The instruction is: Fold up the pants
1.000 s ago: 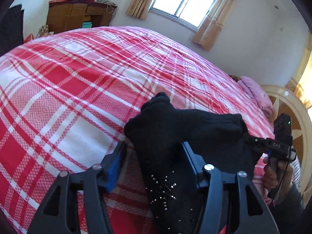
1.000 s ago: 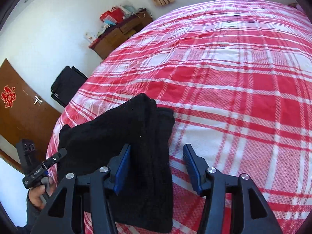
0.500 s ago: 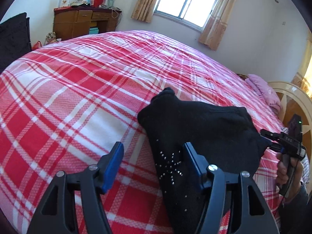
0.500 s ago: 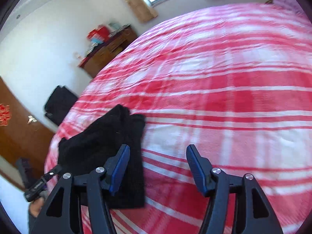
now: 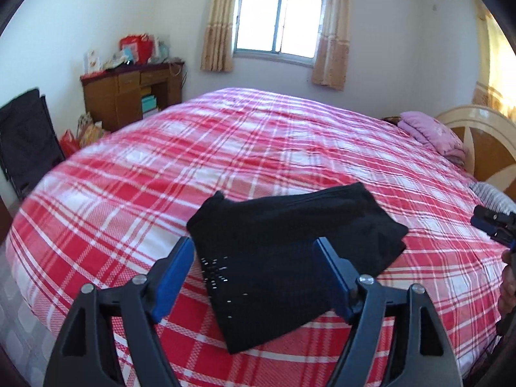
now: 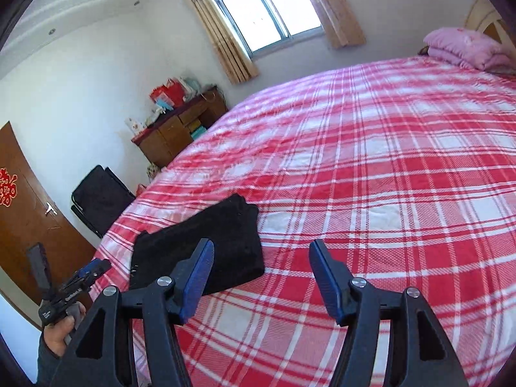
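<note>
The black pants (image 5: 283,251) lie folded into a compact rectangle near the front edge of the red plaid bed (image 5: 258,148). Small shiny studs show on the near left part. My left gripper (image 5: 254,258) is open and empty, held above and back from the pants. In the right wrist view the pants (image 6: 206,248) lie at the left. My right gripper (image 6: 261,261) is open and empty, raised above the bed to the right of the pants. Each gripper appears at the edge of the other's view, the right one (image 5: 493,225) and the left one (image 6: 87,274).
A wooden desk (image 5: 129,96) with bags on top stands by the far wall under a window (image 5: 279,29). A black chair (image 5: 25,142) stands left of the bed. A folded pink blanket (image 5: 432,135) lies by the headboard (image 5: 490,148). A brown door (image 6: 22,225) is at the left.
Both grippers have pulled up and back from the pants, which now look smaller and farther. The pants stay folded on the bed. Both grippers stay open.
</note>
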### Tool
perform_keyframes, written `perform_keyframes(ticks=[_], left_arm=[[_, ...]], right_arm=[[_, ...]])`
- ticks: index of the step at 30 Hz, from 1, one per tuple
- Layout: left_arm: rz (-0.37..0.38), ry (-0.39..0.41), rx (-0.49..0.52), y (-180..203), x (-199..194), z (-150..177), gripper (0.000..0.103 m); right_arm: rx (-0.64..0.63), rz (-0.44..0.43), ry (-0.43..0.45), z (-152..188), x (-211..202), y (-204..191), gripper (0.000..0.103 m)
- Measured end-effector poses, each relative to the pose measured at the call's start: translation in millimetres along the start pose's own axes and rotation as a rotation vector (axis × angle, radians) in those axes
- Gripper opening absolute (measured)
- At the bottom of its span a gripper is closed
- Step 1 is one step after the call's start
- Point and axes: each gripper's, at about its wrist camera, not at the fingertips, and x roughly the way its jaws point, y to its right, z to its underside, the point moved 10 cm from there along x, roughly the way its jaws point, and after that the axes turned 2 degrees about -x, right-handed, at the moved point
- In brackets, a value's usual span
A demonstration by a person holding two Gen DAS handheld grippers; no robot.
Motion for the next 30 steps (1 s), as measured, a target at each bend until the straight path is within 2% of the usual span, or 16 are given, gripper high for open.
perform_keyframes(ticks=[5,6,8,12,18,30], left_arm=[[0.036,0.045,0.086,37.0,-26.6,-7.3,0.081],[0.047,0.053,0.104,44.1,-31.6,-7.8,0.082],[0.058,0.076,0.144,59.1,-42.7,-8.7,0.092],[0.053,0.123,0.210,75.7,-58.9,-13.4,0.094],[0.051,0.149,0.208,75.5,-66.9,-20.7,0.094],[0.043,0.135,0.189,70.7,-62.3,-17.2,0.094]], right_arm=[[-0.058,0.010,0.048,5.0,-35.7,-31.2,0.066],[-0.083,0.018,0.061,4.8,-42.5,-38.4,0.066],[-0.132,0.025,0.076,4.4,-54.1,-53.9,0.066],[-0.217,0.034,0.096,6.7,-68.0,-80.9,0.067],[-0.248,0.042,0.094,12.2,-69.5,-90.4,0.068],[-0.251,0.051,0.109,10.4,-74.2,-90.4,0.068]])
